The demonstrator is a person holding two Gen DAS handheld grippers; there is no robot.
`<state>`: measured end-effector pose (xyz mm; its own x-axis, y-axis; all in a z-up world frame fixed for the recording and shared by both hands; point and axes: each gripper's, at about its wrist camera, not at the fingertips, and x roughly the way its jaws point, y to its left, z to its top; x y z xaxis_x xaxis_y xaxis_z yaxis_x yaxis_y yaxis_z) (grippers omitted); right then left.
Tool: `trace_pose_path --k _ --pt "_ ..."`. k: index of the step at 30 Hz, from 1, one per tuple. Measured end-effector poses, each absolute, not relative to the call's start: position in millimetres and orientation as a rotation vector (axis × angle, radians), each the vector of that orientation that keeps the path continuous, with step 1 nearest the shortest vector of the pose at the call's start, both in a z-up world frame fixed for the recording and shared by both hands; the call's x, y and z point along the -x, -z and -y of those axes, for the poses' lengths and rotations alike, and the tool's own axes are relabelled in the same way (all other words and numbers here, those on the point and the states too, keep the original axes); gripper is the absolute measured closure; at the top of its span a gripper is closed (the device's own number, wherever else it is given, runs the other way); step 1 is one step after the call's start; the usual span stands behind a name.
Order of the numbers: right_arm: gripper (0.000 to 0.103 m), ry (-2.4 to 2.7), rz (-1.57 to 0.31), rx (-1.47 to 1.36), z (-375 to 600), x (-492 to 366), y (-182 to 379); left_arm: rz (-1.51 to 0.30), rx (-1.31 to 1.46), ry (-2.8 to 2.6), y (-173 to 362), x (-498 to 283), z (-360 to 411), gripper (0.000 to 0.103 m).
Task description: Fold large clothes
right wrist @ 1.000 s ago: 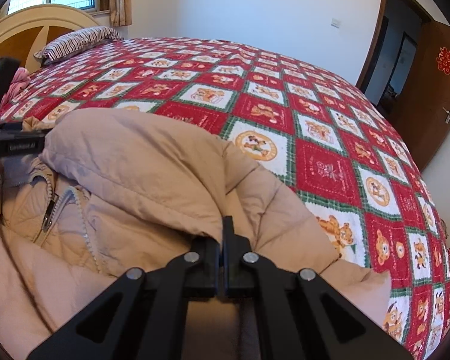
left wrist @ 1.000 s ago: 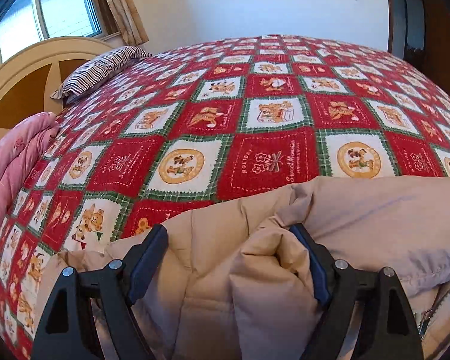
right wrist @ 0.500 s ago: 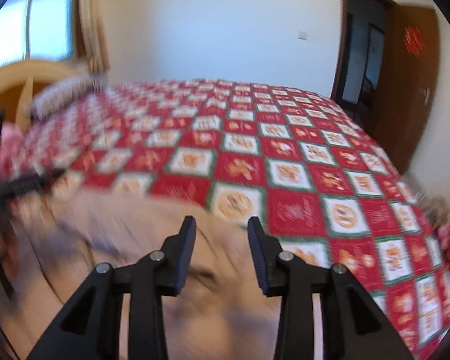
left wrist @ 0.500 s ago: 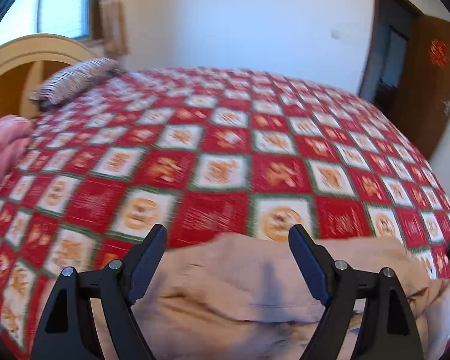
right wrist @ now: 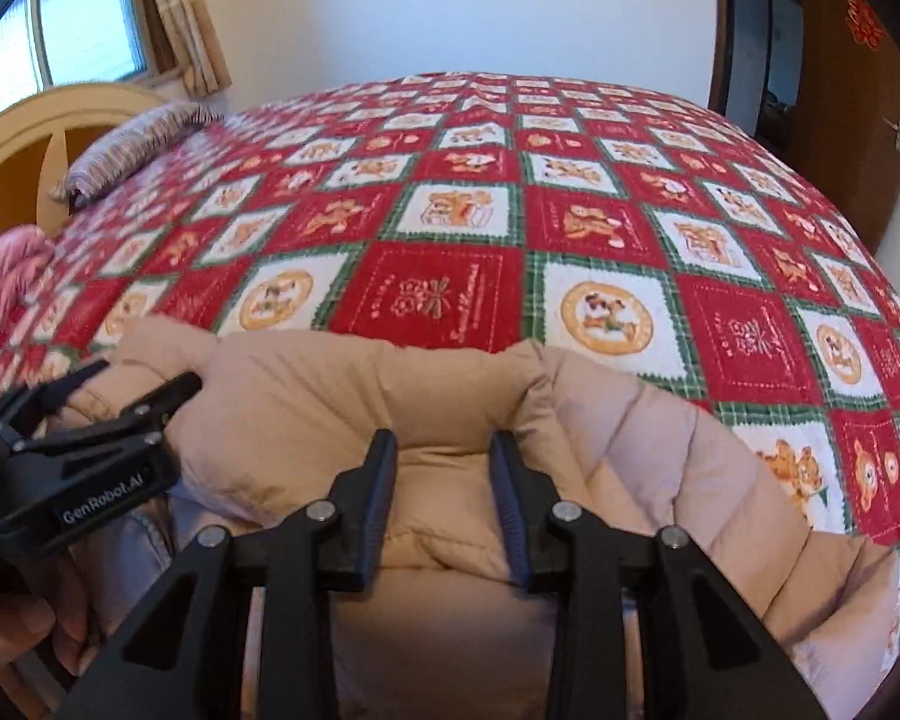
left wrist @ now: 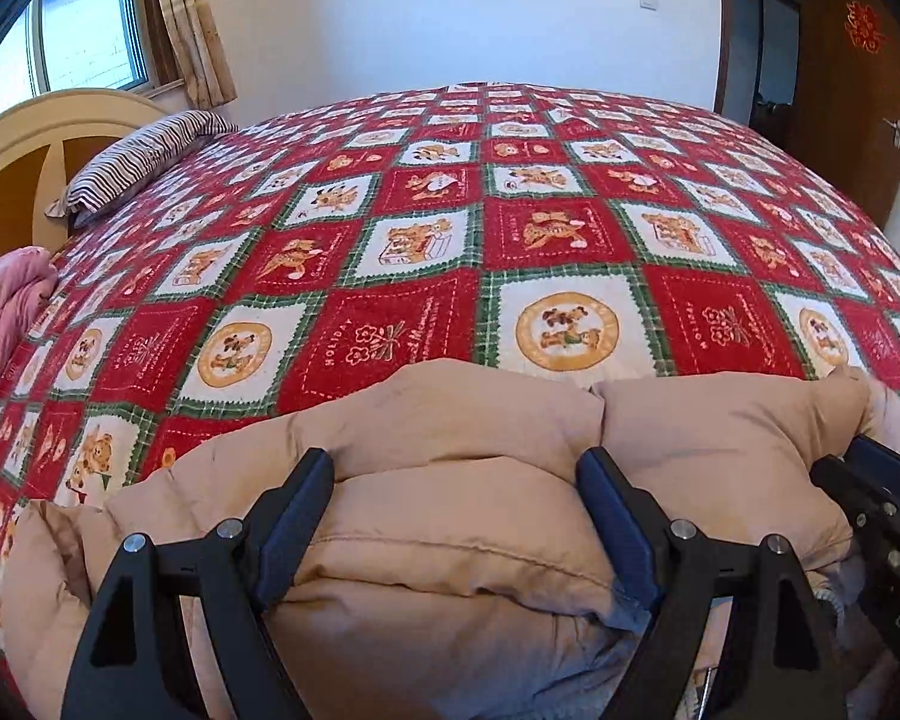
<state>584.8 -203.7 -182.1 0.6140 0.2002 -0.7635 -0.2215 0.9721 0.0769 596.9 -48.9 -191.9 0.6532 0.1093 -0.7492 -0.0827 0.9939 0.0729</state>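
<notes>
A beige padded jacket point(left wrist: 450, 516) lies bunched at the near edge of the bed, also in the right wrist view point(right wrist: 354, 402). My left gripper point(left wrist: 456, 480) is open wide, its fingers either side of a puffy fold of the jacket, holding nothing. My right gripper point(right wrist: 444, 456) is open with a narrower gap, its fingers around a small fold, not clamped. The right gripper's body shows at the right edge of the left wrist view point(left wrist: 882, 504); the left gripper shows at the left of the right wrist view point(right wrist: 84, 432).
The bed is covered by a red, white and green teddy-bear quilt point(left wrist: 510, 228). A striped pillow point(left wrist: 138, 162) lies by the headboard point(left wrist: 24, 138) at far left. A pink blanket point(left wrist: 6, 300) is at the left edge. A brown door point(left wrist: 858, 90) stands at right.
One second ago my right gripper was shut on the jacket; it has opened and let go. Both grippers swung up, then came back down over the jacket's folded edge.
</notes>
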Motion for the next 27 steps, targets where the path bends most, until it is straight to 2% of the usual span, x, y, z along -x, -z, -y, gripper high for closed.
trace_pose_path --k 27 --pt "0.070 -0.194 -0.877 0.087 194 -583 199 -0.862 -0.044 -0.108 206 -599 53 0.016"
